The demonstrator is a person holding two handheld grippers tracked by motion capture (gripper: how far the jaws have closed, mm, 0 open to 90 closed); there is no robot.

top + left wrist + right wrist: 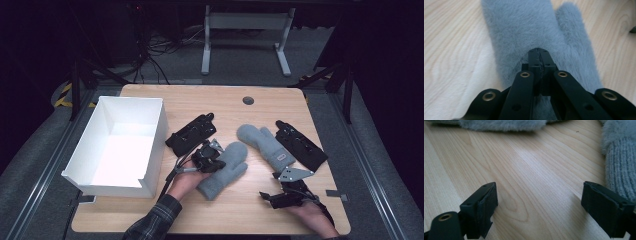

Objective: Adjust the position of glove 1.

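Two fluffy grey mittens lie mid-table. The left mitten (227,172) lies under my left gripper (216,161). In the left gripper view the jaws are pressed together at the left gripper's tip (539,53), pinching the fleece of that mitten (524,27) below its thumb. The right mitten (265,144) lies apart, its ribbed cuff (620,172) just beyond my right gripper (541,198). The right gripper (270,197) hovers low over bare wood near the front right, jaws wide apart with nothing between them.
A white open box (122,145) stands at the table's left. One black glove (191,134) lies beside the box, another black glove (301,145) right of the right mitten. The wooden table (235,215) has bare room along its front edge.
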